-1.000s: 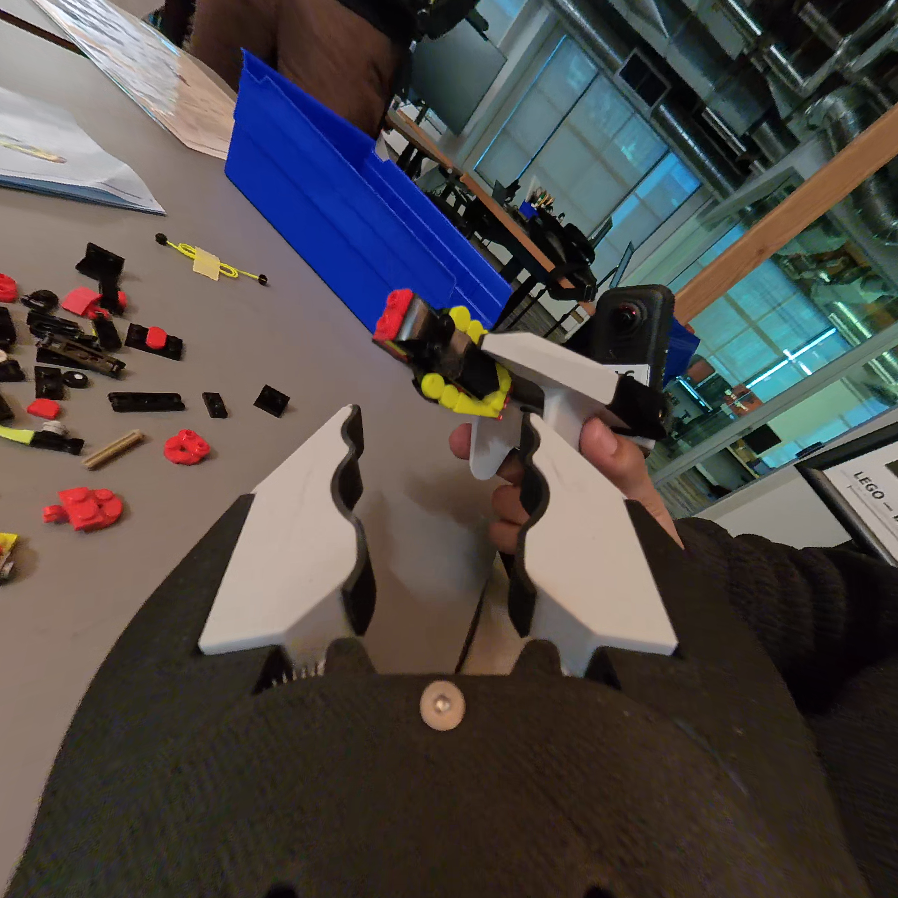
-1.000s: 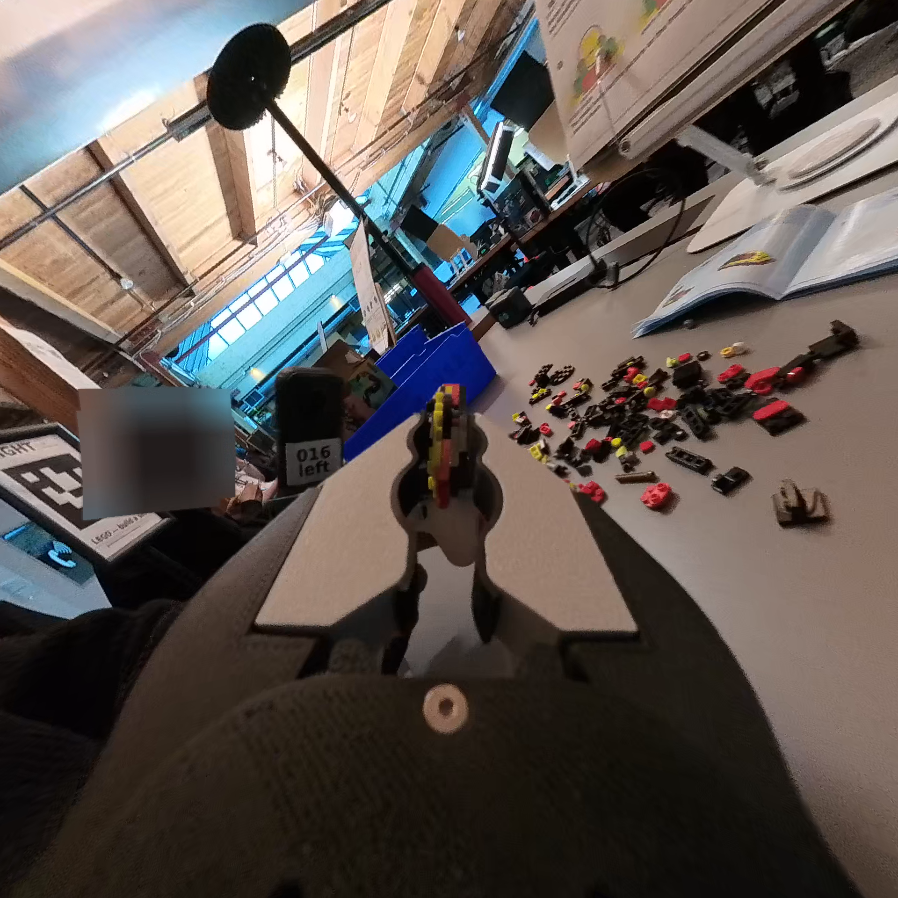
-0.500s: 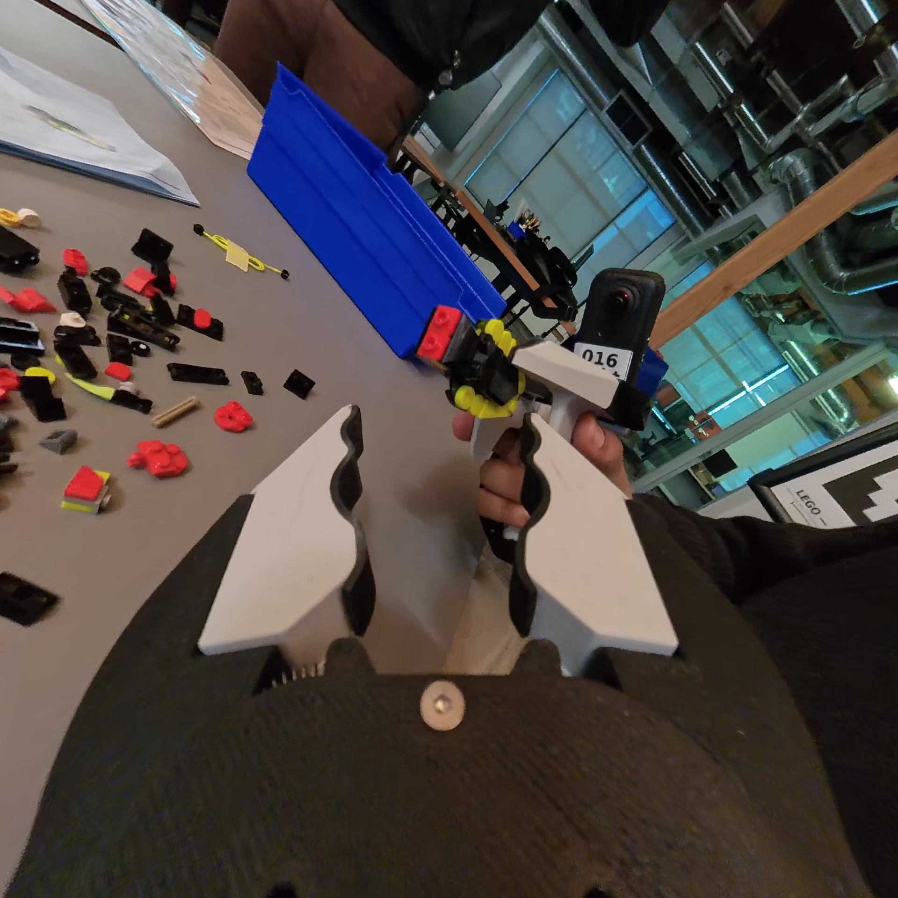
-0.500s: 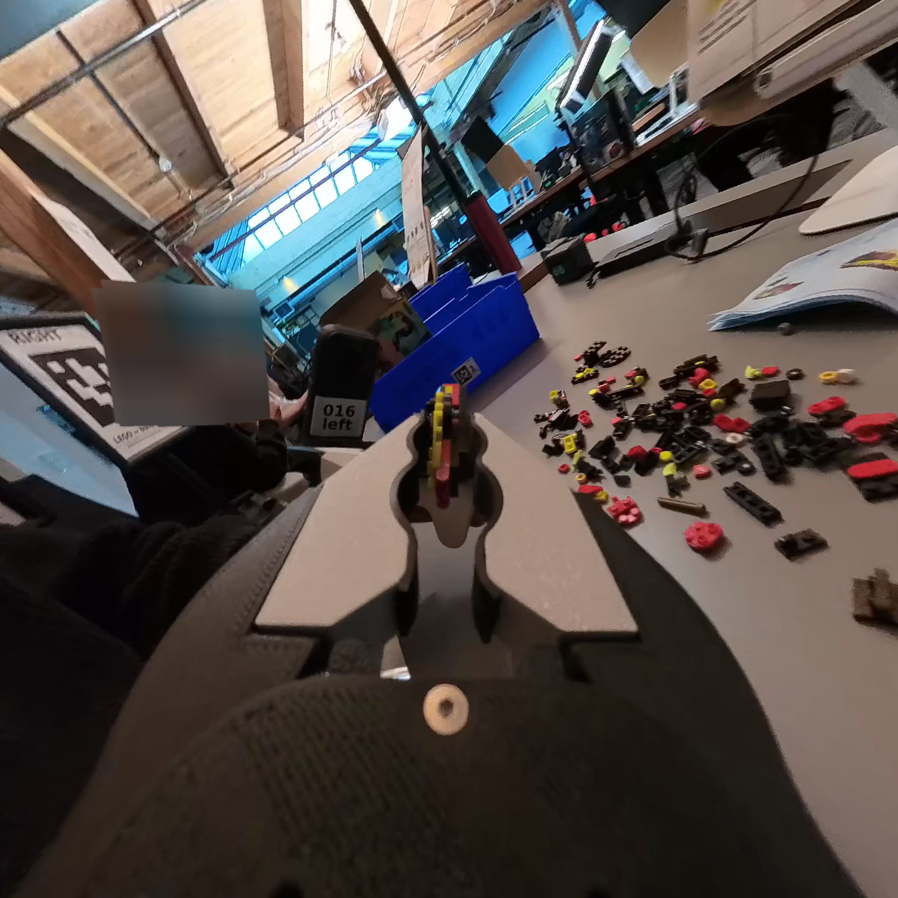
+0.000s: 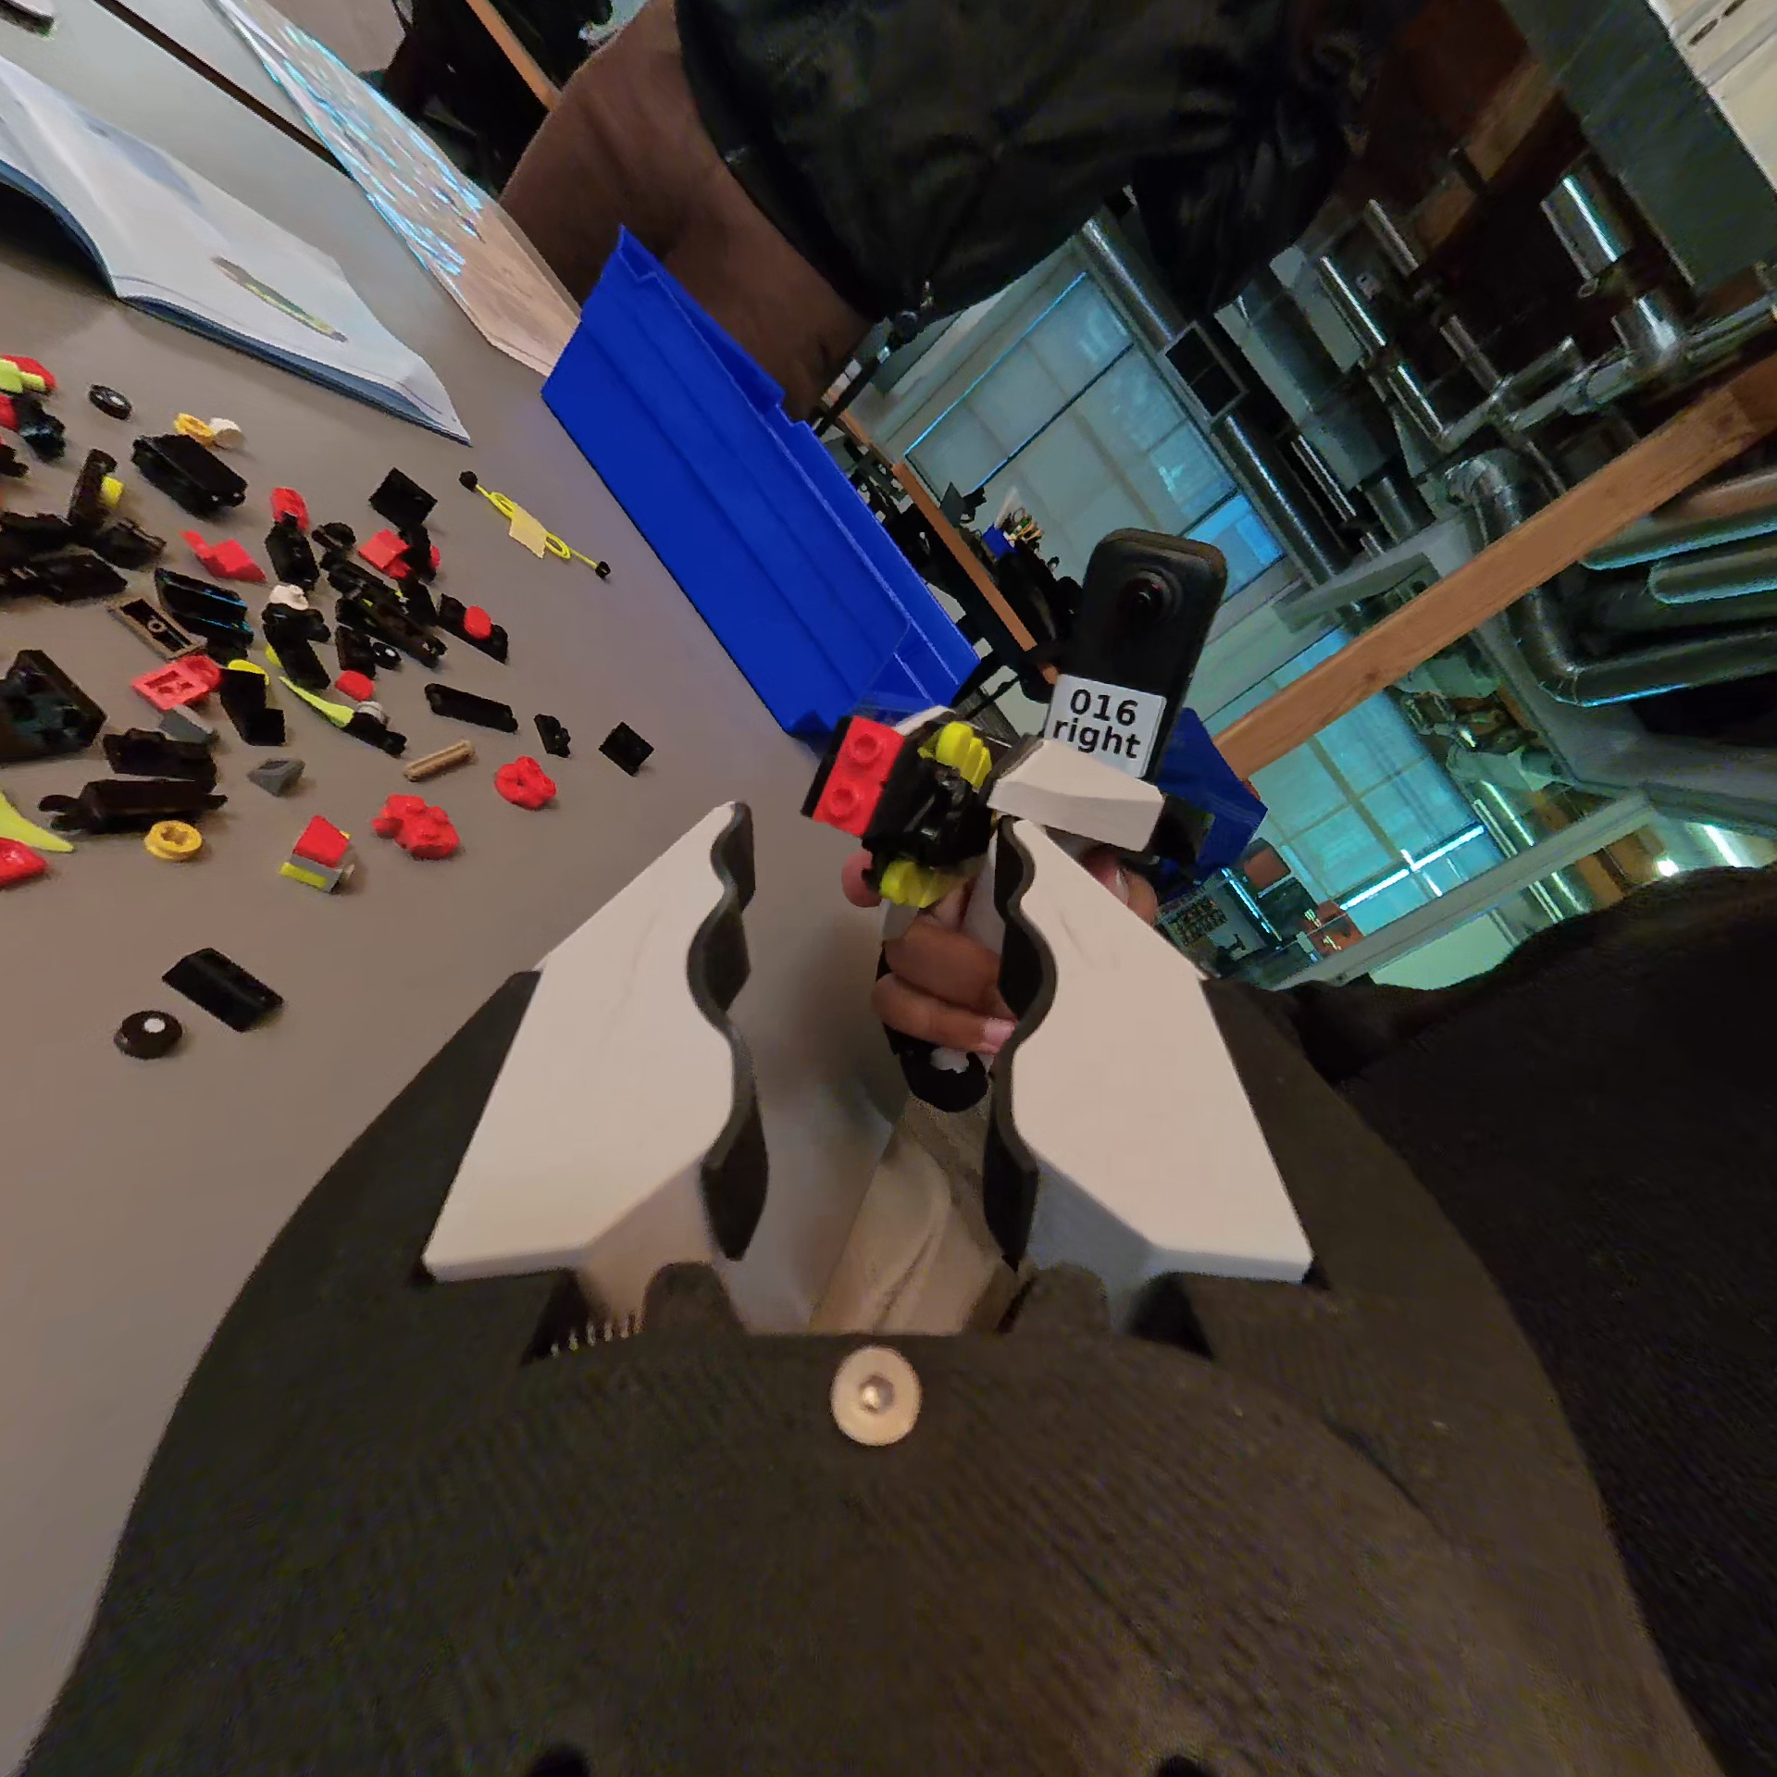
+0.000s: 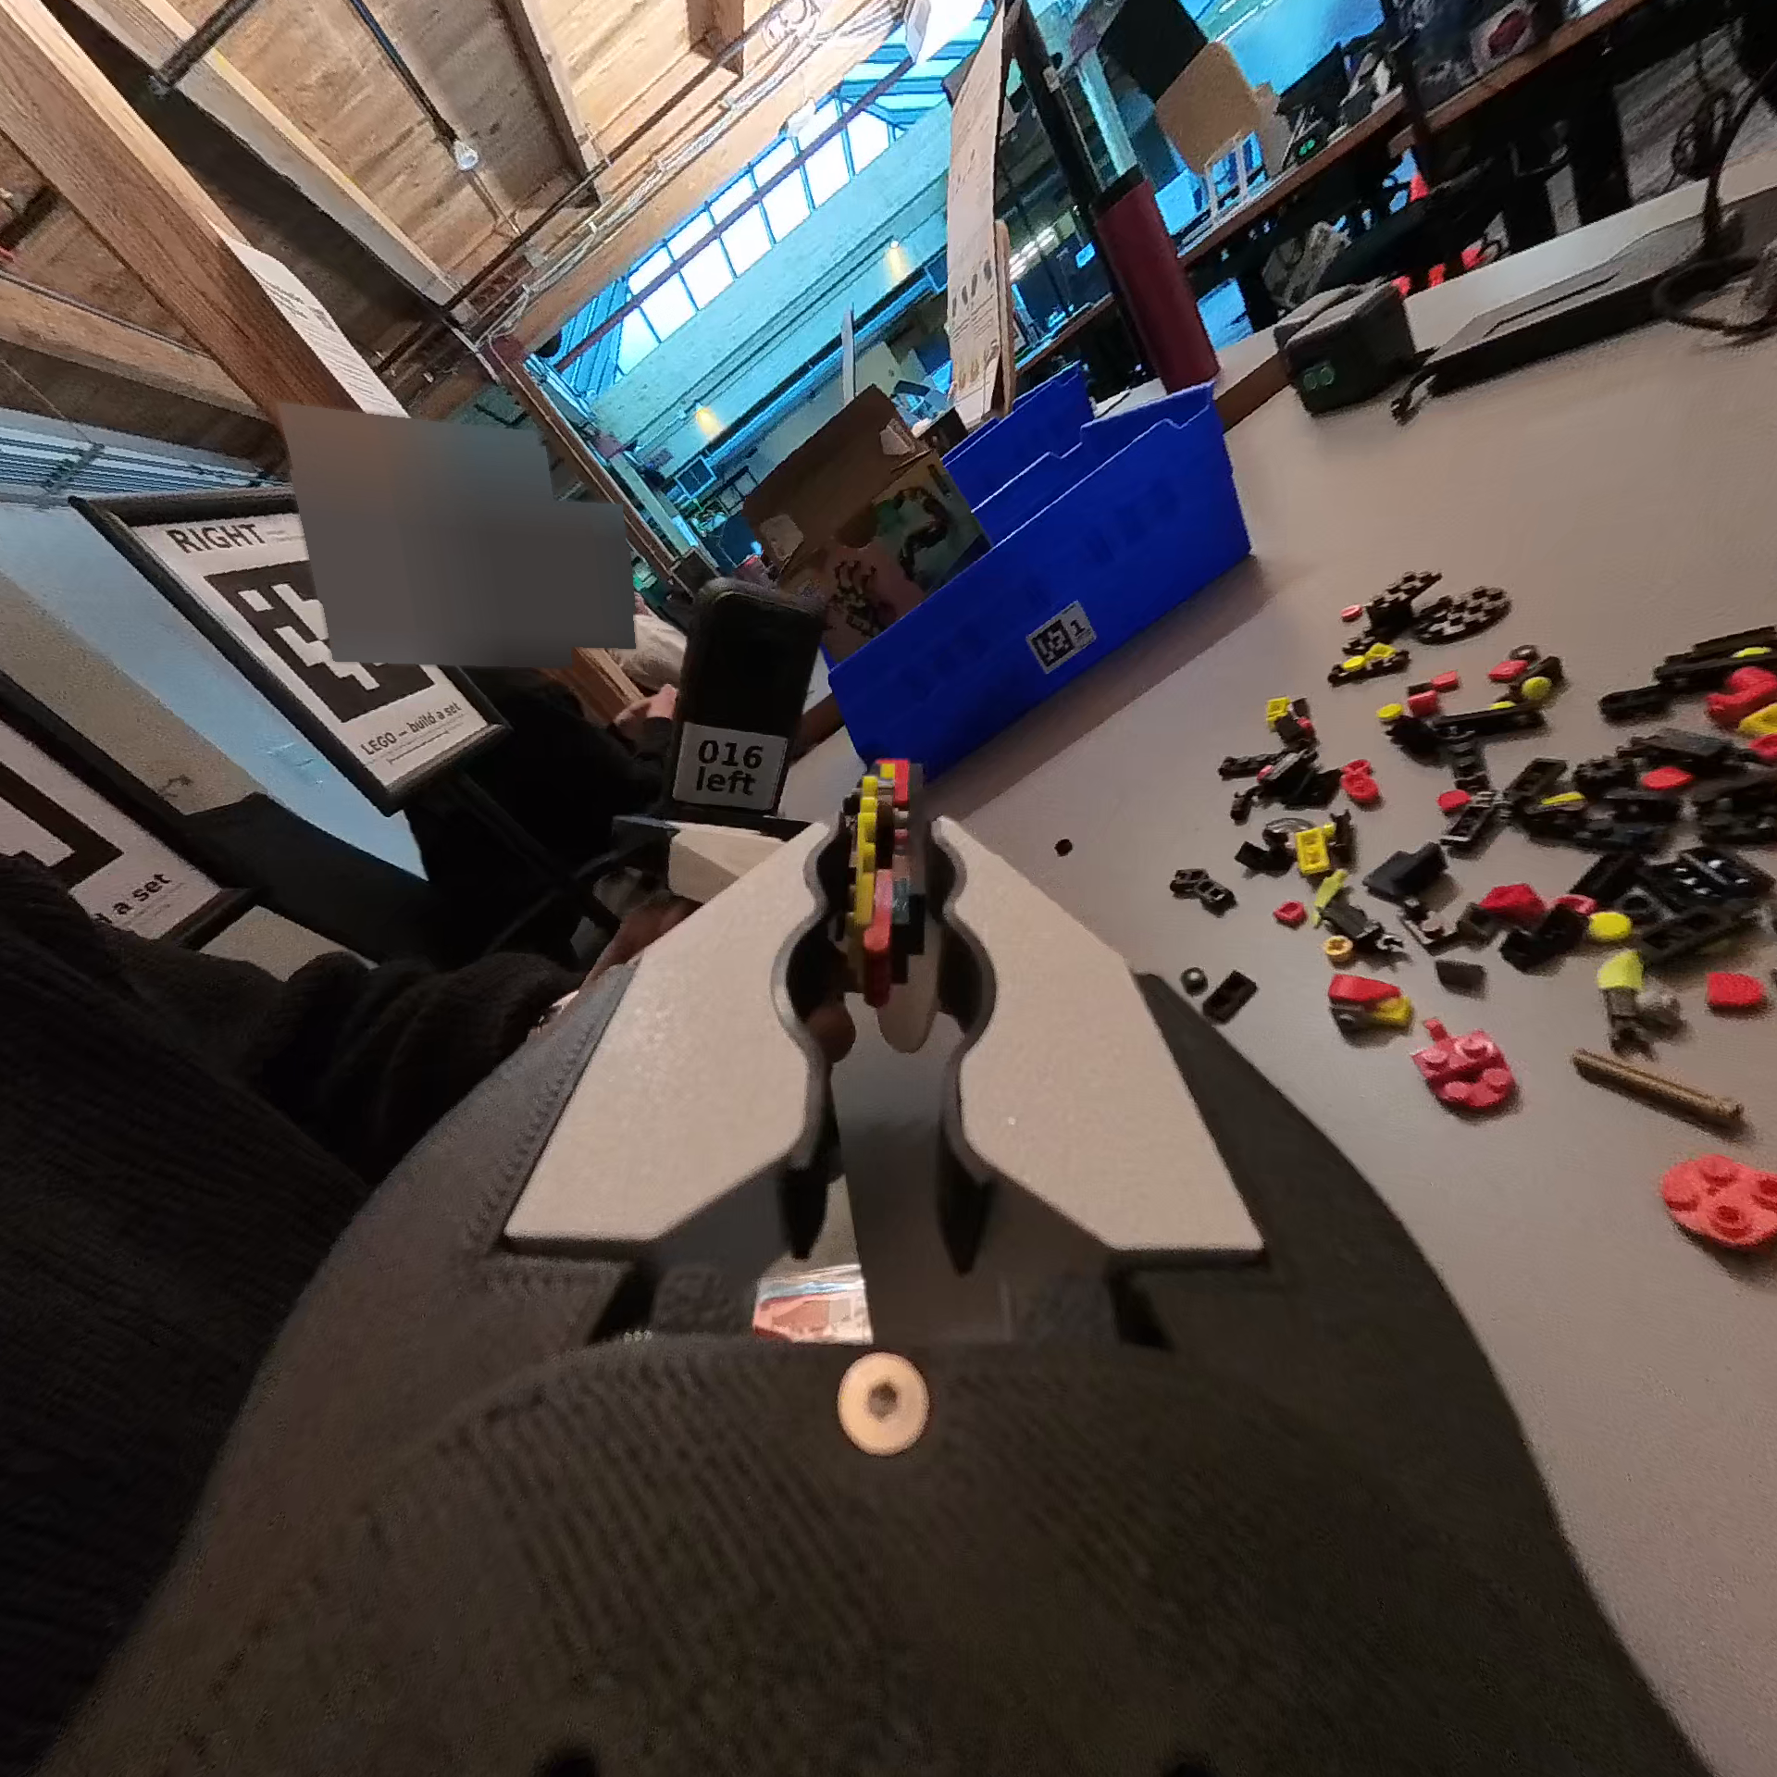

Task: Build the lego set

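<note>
My right gripper is shut on a small lego assembly of black, yellow and red pieces, held in the air above the table edge. The same assembly shows in the left wrist view, clamped in the right gripper just beyond my left fingertips. My left gripper is open and empty, pointing at the assembly. Loose lego pieces lie scattered on the grey table; they also show in the right wrist view.
A blue bin stands at the table's far side, also in the right wrist view. An open instruction booklet lies beyond the pieces. A person in dark clothes stands behind the bin. A framed sign stands at left.
Both grippers have tilted and shifted, so more of the table and pieces shows. The right gripper still holds the assembly; the left stays open near it.
</note>
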The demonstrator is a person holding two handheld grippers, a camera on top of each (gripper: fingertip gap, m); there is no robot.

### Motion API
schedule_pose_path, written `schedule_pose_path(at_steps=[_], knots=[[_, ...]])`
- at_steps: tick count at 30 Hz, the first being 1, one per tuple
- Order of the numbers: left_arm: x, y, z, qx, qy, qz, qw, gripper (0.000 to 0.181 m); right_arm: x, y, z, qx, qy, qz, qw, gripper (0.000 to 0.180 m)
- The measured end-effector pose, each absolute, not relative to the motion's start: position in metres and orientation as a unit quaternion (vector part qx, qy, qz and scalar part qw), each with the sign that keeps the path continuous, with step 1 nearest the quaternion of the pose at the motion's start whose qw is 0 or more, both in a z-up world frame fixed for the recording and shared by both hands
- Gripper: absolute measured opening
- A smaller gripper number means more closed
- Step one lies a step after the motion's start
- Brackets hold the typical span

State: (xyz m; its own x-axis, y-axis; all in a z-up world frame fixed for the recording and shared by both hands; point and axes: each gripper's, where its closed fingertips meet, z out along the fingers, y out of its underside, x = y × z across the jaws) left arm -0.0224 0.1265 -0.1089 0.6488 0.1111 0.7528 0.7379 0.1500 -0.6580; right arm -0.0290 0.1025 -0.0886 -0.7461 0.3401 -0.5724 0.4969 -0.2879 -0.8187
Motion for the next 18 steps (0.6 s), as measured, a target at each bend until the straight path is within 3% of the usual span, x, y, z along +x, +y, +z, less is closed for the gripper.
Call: schedule_pose_path(at_steps=[18], knots=[[-0.0246, 0.1201, -0.1053, -0.582, -0.359, -0.262, 0.681, 0.039, -0.0335, 0.1044, -0.0915, 0.372, 0.578, -0.722, 0.083, 0.013]])
